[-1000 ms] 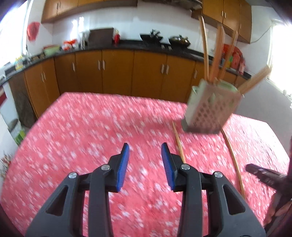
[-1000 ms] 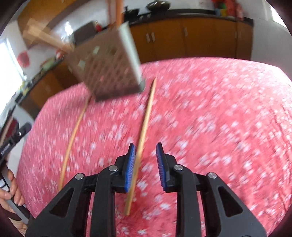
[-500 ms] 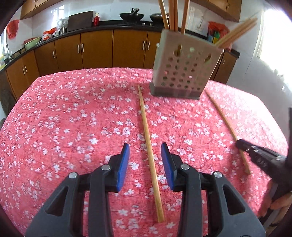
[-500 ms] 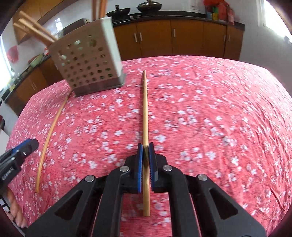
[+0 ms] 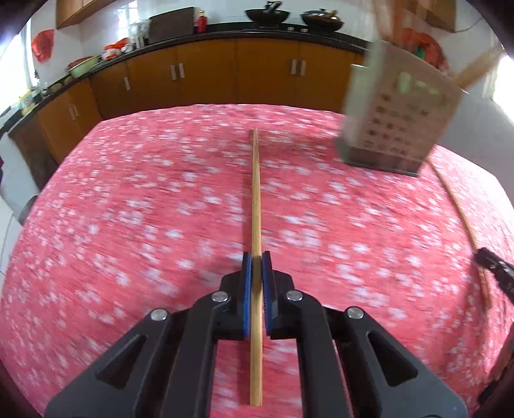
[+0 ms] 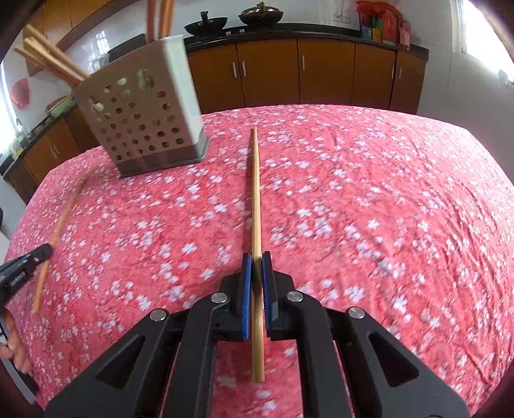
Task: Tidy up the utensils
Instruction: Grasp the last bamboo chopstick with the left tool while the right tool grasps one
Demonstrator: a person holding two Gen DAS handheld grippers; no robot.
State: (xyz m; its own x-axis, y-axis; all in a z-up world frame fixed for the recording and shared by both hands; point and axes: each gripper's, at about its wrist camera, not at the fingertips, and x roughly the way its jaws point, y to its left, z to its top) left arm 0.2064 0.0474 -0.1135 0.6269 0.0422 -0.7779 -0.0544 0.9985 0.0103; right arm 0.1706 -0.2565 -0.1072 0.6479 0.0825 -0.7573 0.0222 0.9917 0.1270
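Both grippers clamped now: left gripper (image 5: 256,257) on one chopstick (image 5: 256,193), right gripper (image 6: 256,257) on the other chopstick (image 6: 256,193), each stick running straight away toward the holder (image 6: 141,109) between them.

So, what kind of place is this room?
Most likely a home kitchen: brown wooden cabinets under a dark countertop, two black woks on it, and a perforated beige chopstick holder on a table with red flowered cloth.

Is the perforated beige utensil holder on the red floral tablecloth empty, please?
No, several wooden chopsticks already stick up and out of the perforated beige utensil holder in the right wrist view.
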